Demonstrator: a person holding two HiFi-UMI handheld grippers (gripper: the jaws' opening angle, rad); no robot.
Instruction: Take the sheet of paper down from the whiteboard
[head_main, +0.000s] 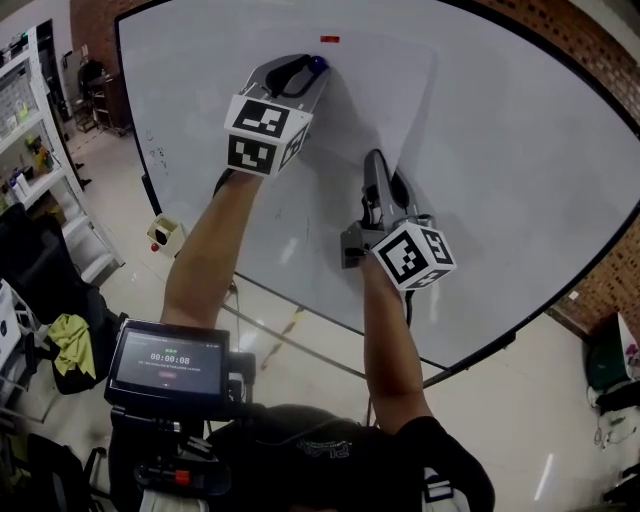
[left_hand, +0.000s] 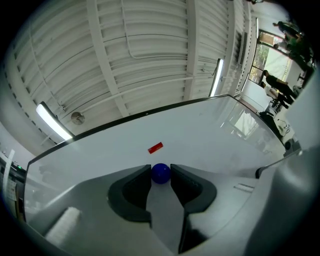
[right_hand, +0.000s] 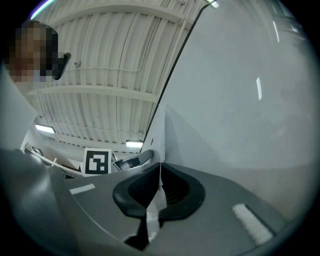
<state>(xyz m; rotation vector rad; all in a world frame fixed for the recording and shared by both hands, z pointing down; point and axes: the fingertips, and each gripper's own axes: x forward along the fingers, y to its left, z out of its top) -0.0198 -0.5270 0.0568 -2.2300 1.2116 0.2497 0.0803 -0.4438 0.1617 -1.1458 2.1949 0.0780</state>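
A white sheet of paper (head_main: 375, 100) hangs on the whiteboard (head_main: 520, 150). A small red magnet (head_main: 329, 39) sits at its top edge and a blue ball magnet (head_main: 318, 64) at its upper left corner. My left gripper (head_main: 312, 68) is shut on the blue ball magnet (left_hand: 160, 173), one pad on each side of it, with the red magnet (left_hand: 155, 148) just beyond. My right gripper (head_main: 375, 162) is lower, at the sheet's bottom edge. In the right gripper view it (right_hand: 160, 167) is shut on the paper's edge (right_hand: 158, 140), which rises edge-on from between the jaws.
The whiteboard's dark frame (head_main: 330, 360) runs below my arms. Shelves (head_main: 30, 150) stand at the left, with a yellow cloth (head_main: 70, 338) and a small red-and-white object (head_main: 165, 232) on the floor. A timer screen (head_main: 168, 365) sits at my chest.
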